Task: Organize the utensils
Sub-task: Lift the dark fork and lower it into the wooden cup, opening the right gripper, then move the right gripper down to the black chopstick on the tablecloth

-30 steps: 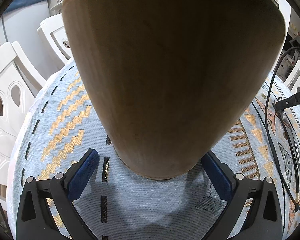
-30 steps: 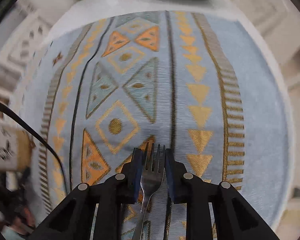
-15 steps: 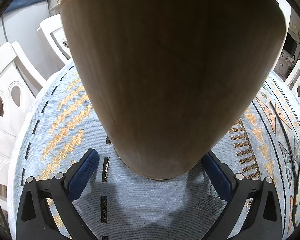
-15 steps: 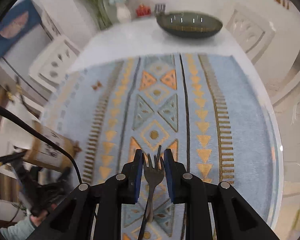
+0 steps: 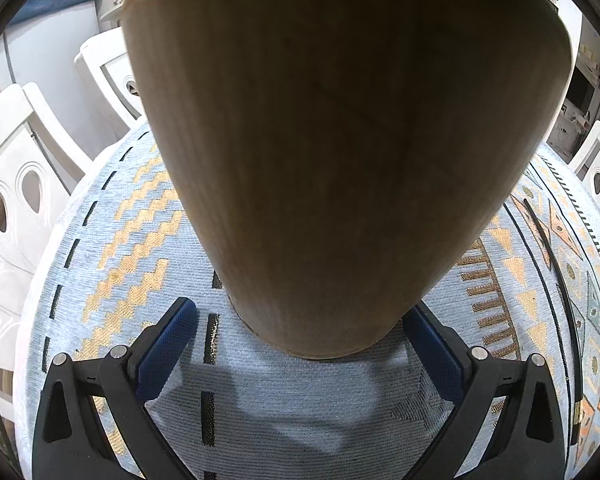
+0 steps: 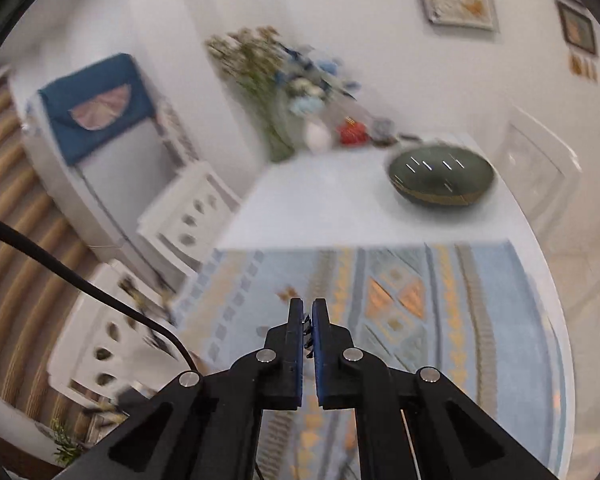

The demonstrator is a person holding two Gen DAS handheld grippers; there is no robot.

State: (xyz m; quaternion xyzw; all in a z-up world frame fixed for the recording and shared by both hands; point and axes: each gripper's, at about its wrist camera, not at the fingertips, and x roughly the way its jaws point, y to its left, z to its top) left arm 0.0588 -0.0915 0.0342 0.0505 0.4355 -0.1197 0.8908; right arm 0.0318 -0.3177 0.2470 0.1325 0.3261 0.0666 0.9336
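Right wrist: fork now pinched edge-on, lifted off cloth

Item 1, right gripper (image 6: 307, 322): jaws have just been closing; fingers now nearly shut w/ fork (image 6: 307, 334) turned edge-on between the pads, tines showing in the gap. Raised clear of the tablecloth (image 6: 480, 292) vs. a second ago; ready for transfer.

Item 2, left gripper (image 5: 300, 344): fingers wide, flanking the wooden holder (image 5: 320, 152) base; contact unclear. Holder upright near cloth's edge; contents not visible. Green bowl (image 6: 440, 178) at table's far edge, prob. empty.

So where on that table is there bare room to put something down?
Most of the patterned cloth lies bare in front of the right gripper, and so does the white tabletop between the cloth and the dark bowl. It is crowded near the flowers and by the wooden holder.
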